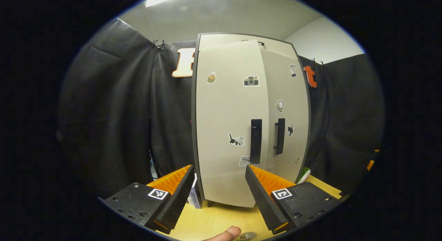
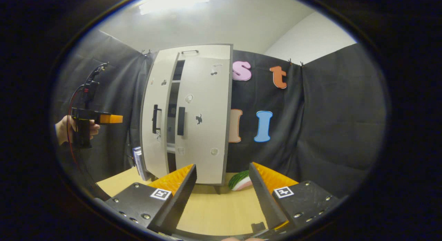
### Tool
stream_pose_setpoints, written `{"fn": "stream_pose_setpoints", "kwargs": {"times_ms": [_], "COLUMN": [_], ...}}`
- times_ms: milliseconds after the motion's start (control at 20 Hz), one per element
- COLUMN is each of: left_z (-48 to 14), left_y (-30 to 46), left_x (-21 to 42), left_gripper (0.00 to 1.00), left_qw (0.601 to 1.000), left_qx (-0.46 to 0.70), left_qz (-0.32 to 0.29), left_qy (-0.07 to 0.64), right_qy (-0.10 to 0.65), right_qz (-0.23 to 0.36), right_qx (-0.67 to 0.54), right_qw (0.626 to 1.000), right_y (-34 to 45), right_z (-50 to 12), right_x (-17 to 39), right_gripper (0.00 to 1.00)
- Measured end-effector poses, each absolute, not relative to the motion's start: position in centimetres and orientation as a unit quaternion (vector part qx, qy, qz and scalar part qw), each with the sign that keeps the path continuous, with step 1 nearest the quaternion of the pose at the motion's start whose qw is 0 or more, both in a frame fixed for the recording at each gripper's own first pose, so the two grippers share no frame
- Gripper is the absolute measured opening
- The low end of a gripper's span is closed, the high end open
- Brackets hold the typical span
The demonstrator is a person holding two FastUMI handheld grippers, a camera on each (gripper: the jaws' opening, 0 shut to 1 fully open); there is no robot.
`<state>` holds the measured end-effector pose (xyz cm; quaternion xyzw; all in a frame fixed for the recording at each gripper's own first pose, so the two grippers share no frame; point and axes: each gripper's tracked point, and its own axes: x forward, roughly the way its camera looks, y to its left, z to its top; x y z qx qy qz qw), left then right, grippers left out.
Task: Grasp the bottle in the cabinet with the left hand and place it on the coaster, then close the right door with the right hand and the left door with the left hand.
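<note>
Cabinet (image 1: 252,123) stands upright on the wood table (image 1: 214,220), pale front w/ dark edge trim and small stickers. In the left gripper view the left door (image 1: 229,130) is swung slightly out, its free edge overlapping in front of the right door (image 1: 288,123); each door carries a dark vertical handle (image 1: 256,141), the two handles near each other at mid height. In the right gripper view the cabinet (image 2: 188,113) is seen at an angle: right door (image 2: 203,120) looks about flush w/ the frame, left door (image 2: 155,120) ajar, a dark gap btwn them showing shelf edges. Bottle: only a clear rounded bit (image 1: 247,236) at the bottom rim of the left gripper view, beside a fingertip (image 1: 226,233); can't tell what it rests on. A green-and-pink item (image 2: 240,180) lies on the table by the cabinet's right foot. Left gripper (image 1: 219,196) faces the left door, fingers spread wide, nothing btwn them, not touching the door. Same gripper shows far left in the right gripper view (image 2: 98,118), held by a hand (image 2: 64,128), apart from the cabinet. Right gripper (image 2: 222,194) hangs over the table, fingers wide apart, empty.
</note>
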<state>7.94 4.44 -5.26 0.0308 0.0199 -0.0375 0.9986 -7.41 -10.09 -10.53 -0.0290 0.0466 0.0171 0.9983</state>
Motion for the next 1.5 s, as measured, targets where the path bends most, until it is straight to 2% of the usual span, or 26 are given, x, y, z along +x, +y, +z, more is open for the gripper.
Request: {"fn": "stream_pose_setpoints", "kwargs": {"times_ms": [250,300,400,450,500,700,750,950,1200,1250,1300,1350,1400,1500], "left_z": [-3.5,-3.1,-2.6,-2.3,-1.9,-0.1,0.2,-1.2,0.0,-0.2,-0.4,-0.5,-0.6,-0.3], "left_y": [5.0,5.2,5.6,5.5,5.1,5.3,5.5,4.8,4.4,4.2,4.1,4.1,4.1,4.0], "left_x": [4.7,4.3,3.6,3.6,3.6,3.9,4.0,4.5,5.3,5.2,5.2,5.1,5.0,4.8], "left_gripper": [0.94,0.92,0.94,0.94,0.93,0.92,0.92,0.94,0.94,0.92,0.94,0.92,0.94,0.94], "left_qw": [0.999,0.999,0.999,0.999,0.999,0.999,0.999,0.999,0.999,0.999,0.999,0.999,0.999,0.999], "left_qx": [0.031,0.033,0.04,0.036,0.029,0.022,0.024,0.018,0.021,0.022,0.022,0.021,0.018,0.007], "left_qz": [-0.025,-0.018,-0.009,-0.012,-0.021,-0.028,-0.024,-0.027,-0.025,-0.026,-0.027,-0.028,-0.028,-0.034], "left_qy": [0.006,0.0,-0.001,-0.002,-0.001,-0.008,-0.011,0.022,0.009,0.009,0.01,0.012,0.013,0.016], "right_qy": [0.017,0.014,0.012,0.009,0.008,0.009,0.009,0.028,0.034,0.037,0.038,0.037,0.036,0.031], "right_qz": [0.048,0.058,0.069,0.071,0.07,0.054,0.049,0.033,0.01,0.006,0.001,-0.001,0.003,0.008], "right_qx": [-0.022,-0.014,-0.006,-0.008,-0.01,-0.018,-0.016,-0.004,-0.026,-0.029,-0.032,-0.033,-0.033,-0.031], "right_qw": [0.998,0.998,0.997,0.997,0.997,0.998,0.999,0.999,0.999,0.999,0.999,0.999,0.999,0.999], "right_y": [-5.8,-4.4,-2.3,-1.6,-1.1,0.3,0.4,0.6,-0.7,-0.8,-1.0,-1.0,-0.7,0.0], "right_z": [-8.0,-7.5,-6.3,-5.4,-4.6,-2.8,-2.6,-3.1,-4.1,-4.5,-4.6,-4.5,-4.5,-4.2], "right_x": [-6.4,-6.1,-5.2,-4.7,-3.9,-0.9,-0.3,1.2,1.6,1.6,1.6,1.5,1.4,1.0], "right_gripper": [0.93,0.9,0.92,0.89,0.92,0.93,0.89,0.92,0.89,0.92,0.92,0.89,0.92,0.89]}}
